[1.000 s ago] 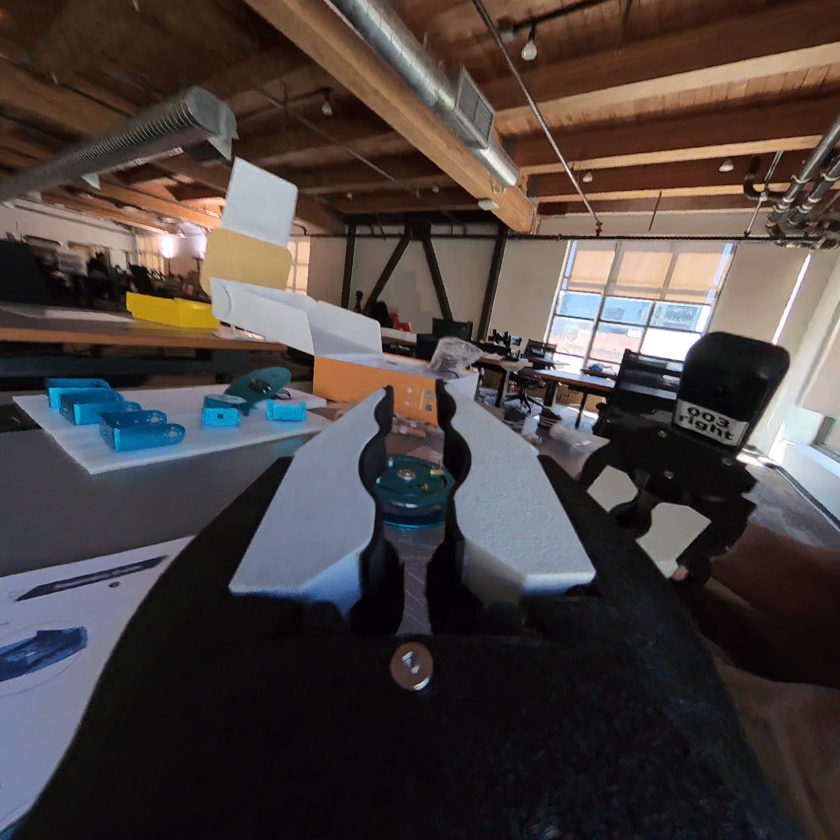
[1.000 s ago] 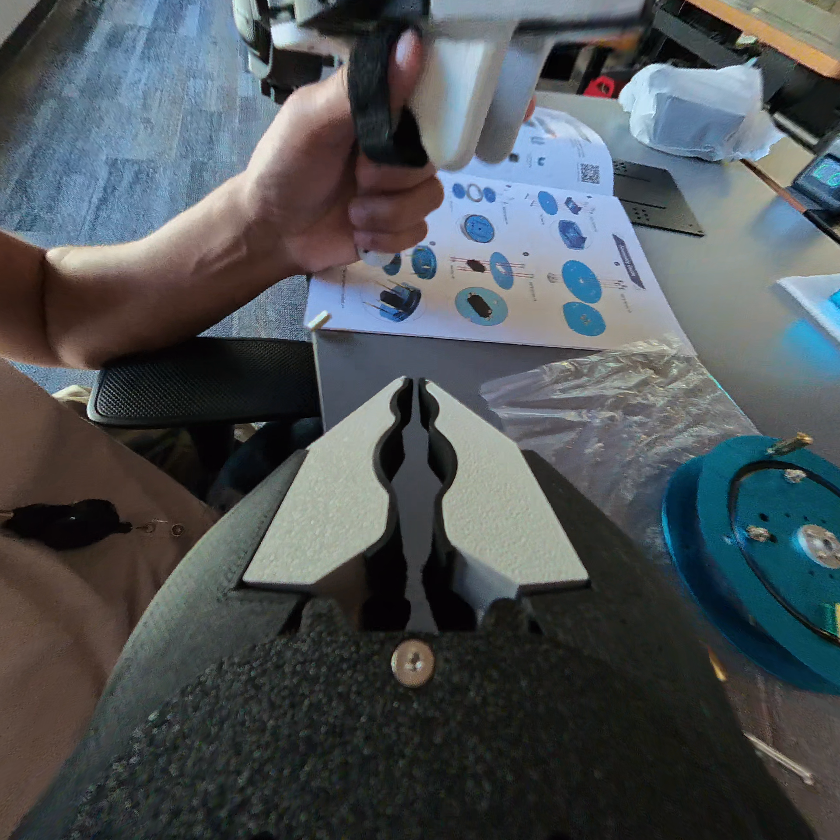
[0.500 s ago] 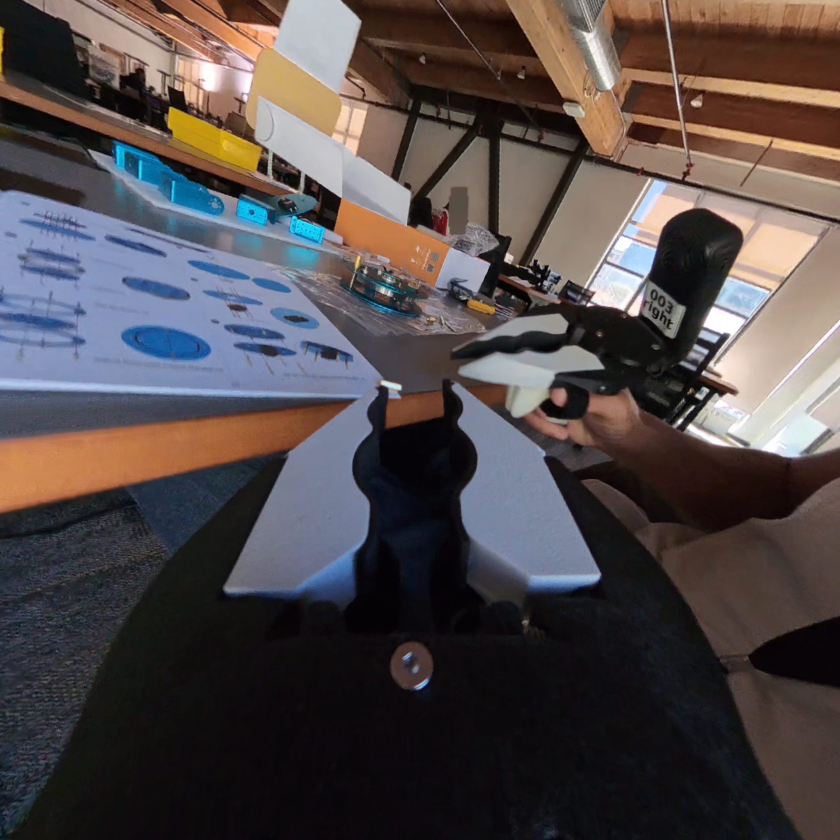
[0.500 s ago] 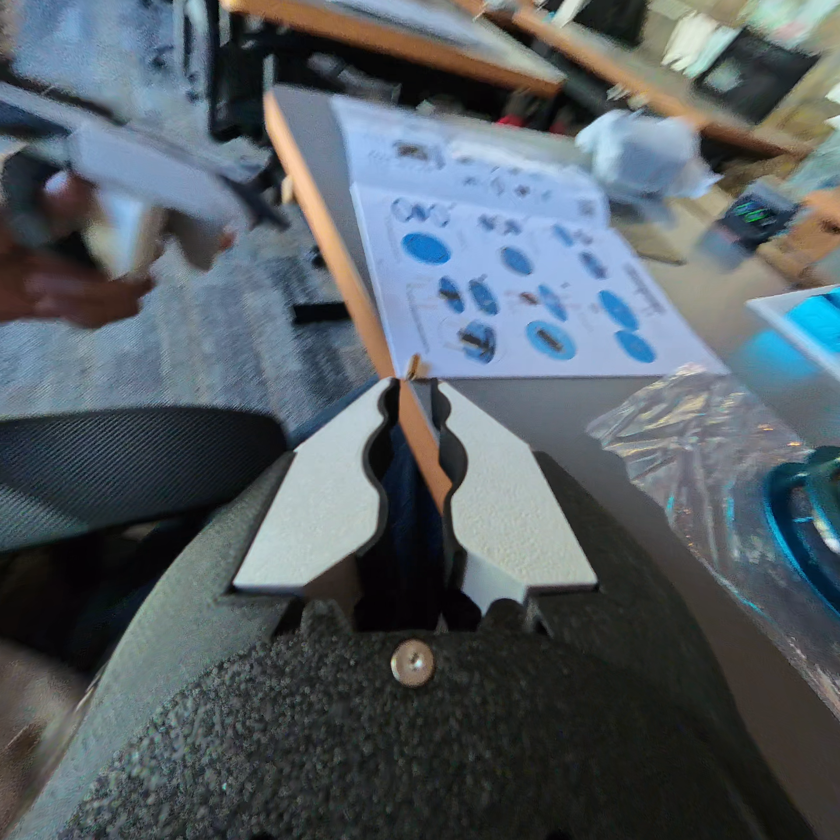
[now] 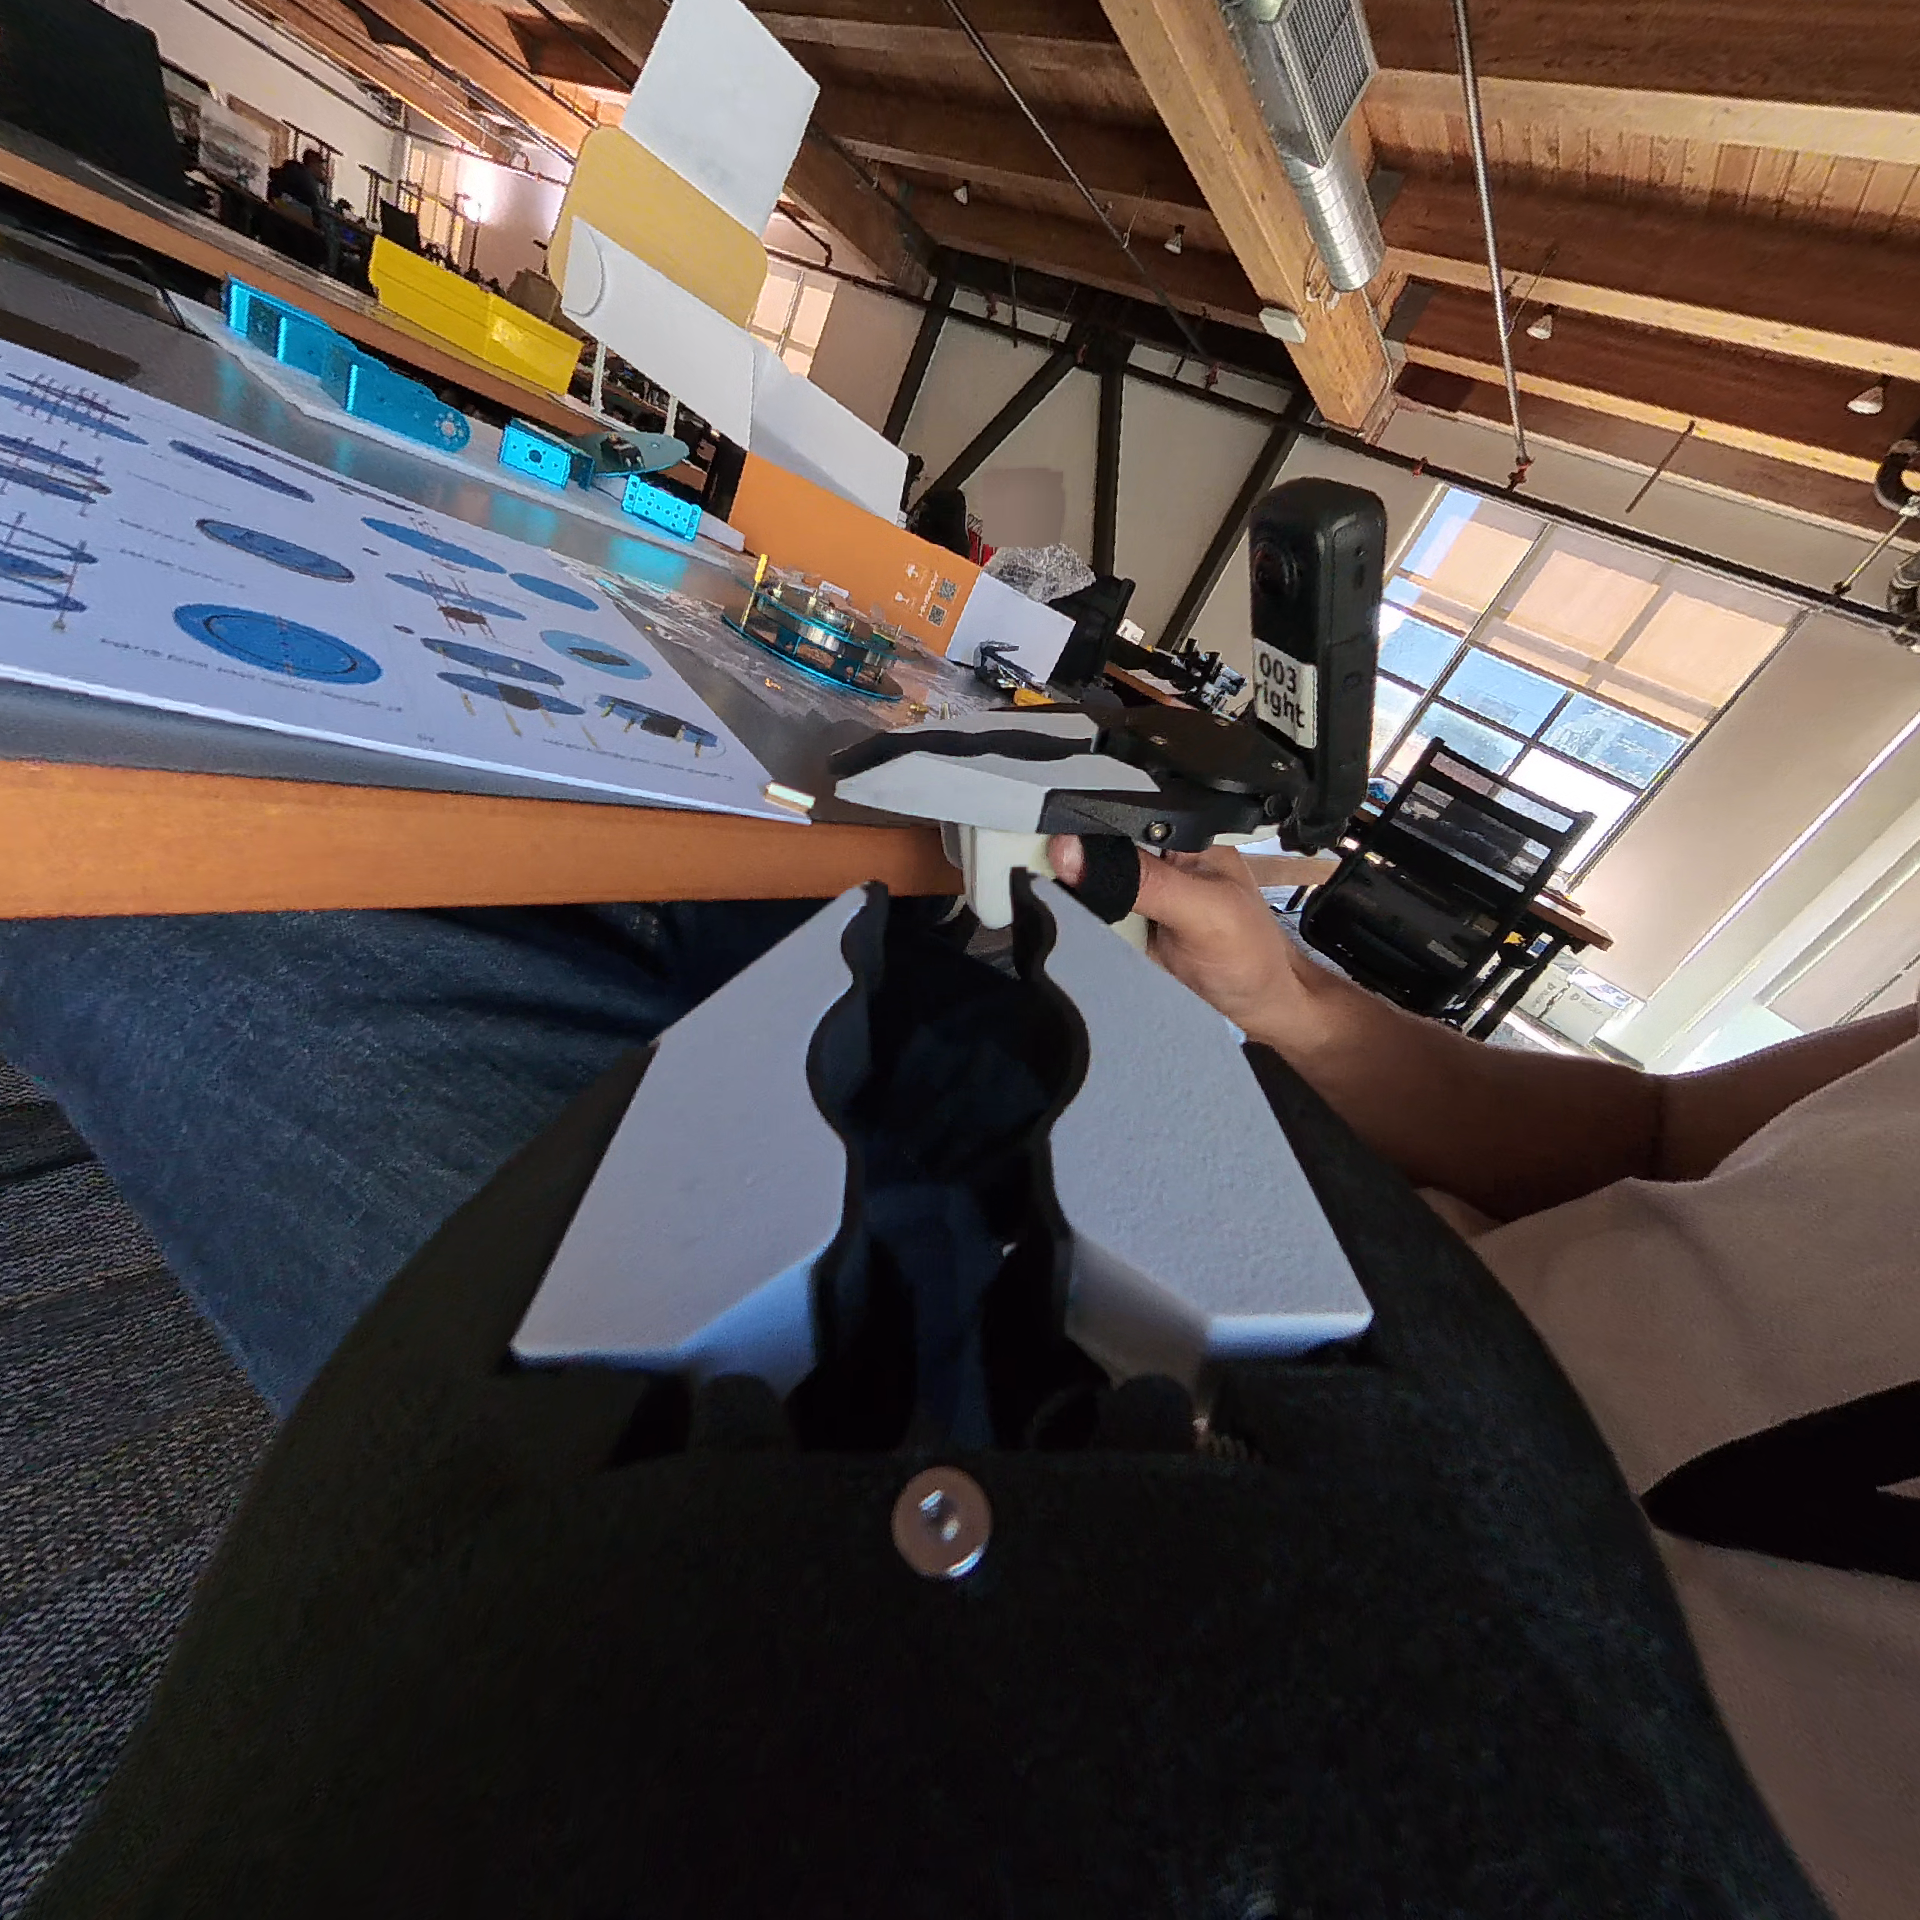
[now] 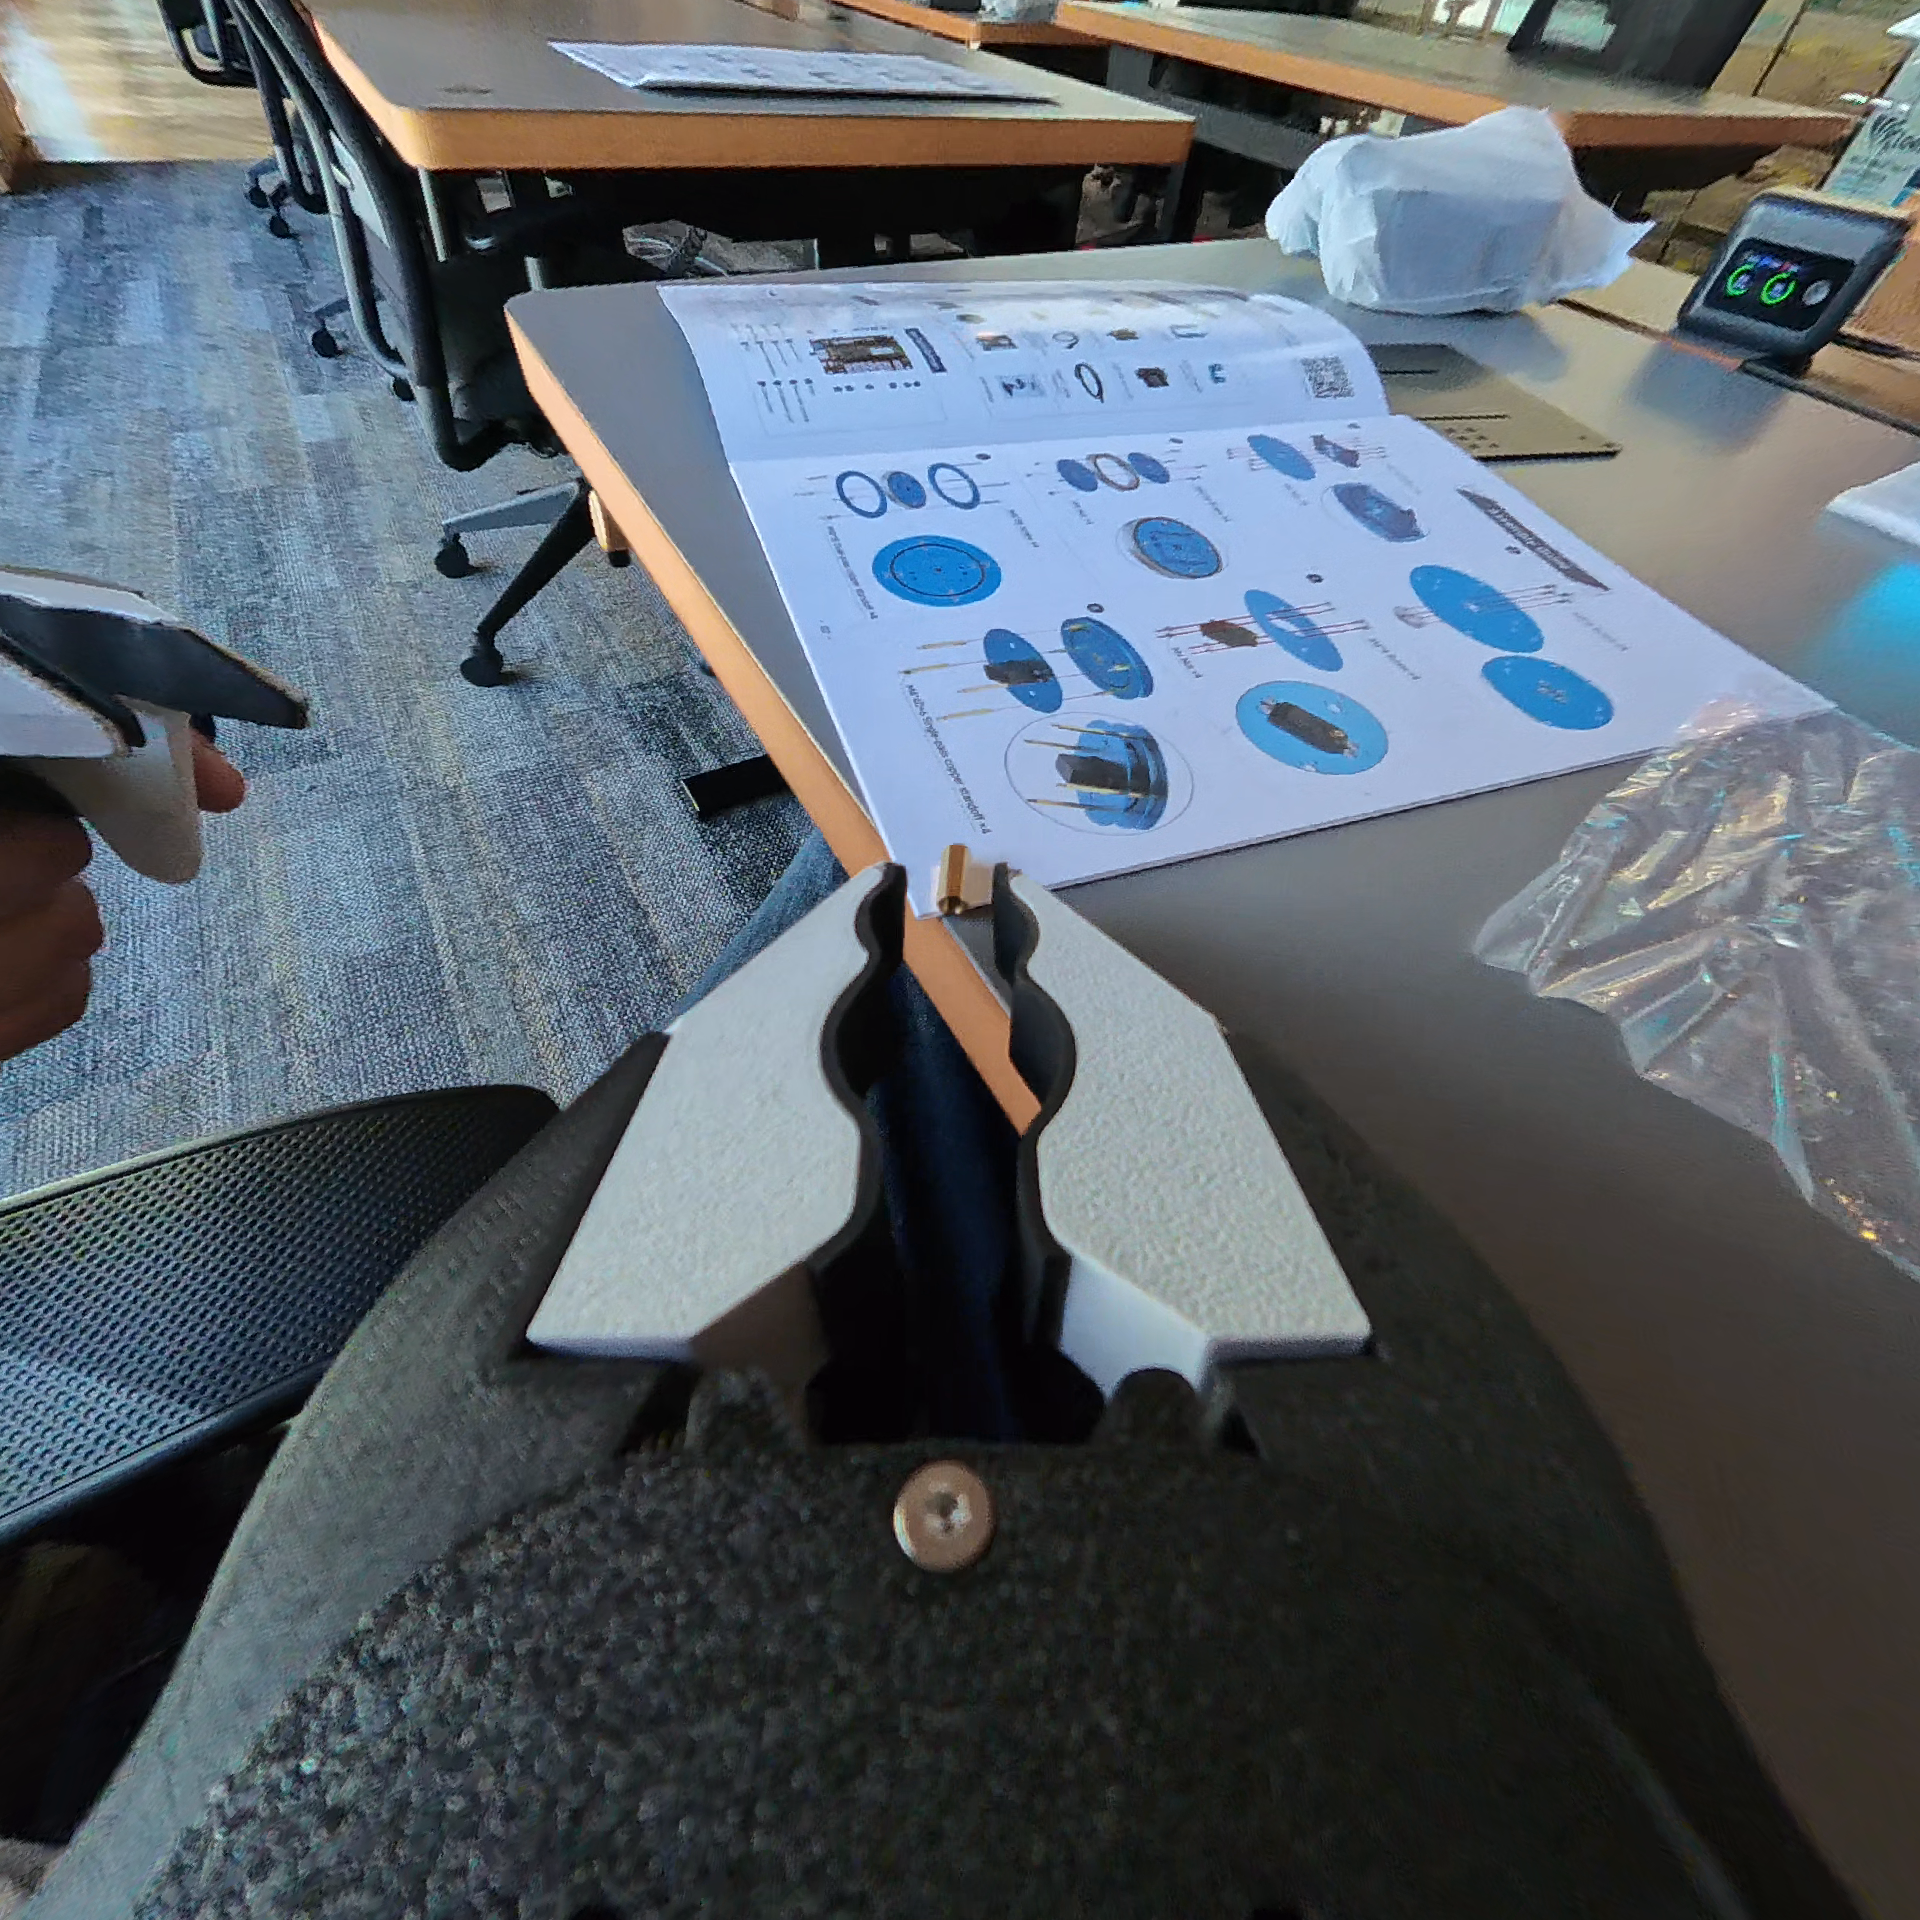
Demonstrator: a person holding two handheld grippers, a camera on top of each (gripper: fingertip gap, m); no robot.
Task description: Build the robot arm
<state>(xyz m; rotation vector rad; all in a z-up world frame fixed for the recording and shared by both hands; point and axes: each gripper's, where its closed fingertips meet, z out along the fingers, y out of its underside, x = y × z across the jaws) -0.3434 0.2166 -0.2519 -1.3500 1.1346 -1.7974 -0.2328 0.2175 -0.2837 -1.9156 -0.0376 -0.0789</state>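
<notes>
**Now: both tools parted at tabletop edge**

The left tool [image 5: 948, 889] has dropped below the tabletop [image 6: 1403, 1091] edge, jaws now apart, empty. The right tool [image 6: 945, 883] has opened; a brass standoff [image 6: 952, 879] stands between its tips, ungripped, on the booklet [image 6: 1195, 623] corner.

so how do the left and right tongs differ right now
Left tongs sit below the table edge, over a jeans leg; right tongs are level with the tabletop. Right tongs point at a brass standoff just off their tips; left tongs have none. Both are open and empty.
</notes>
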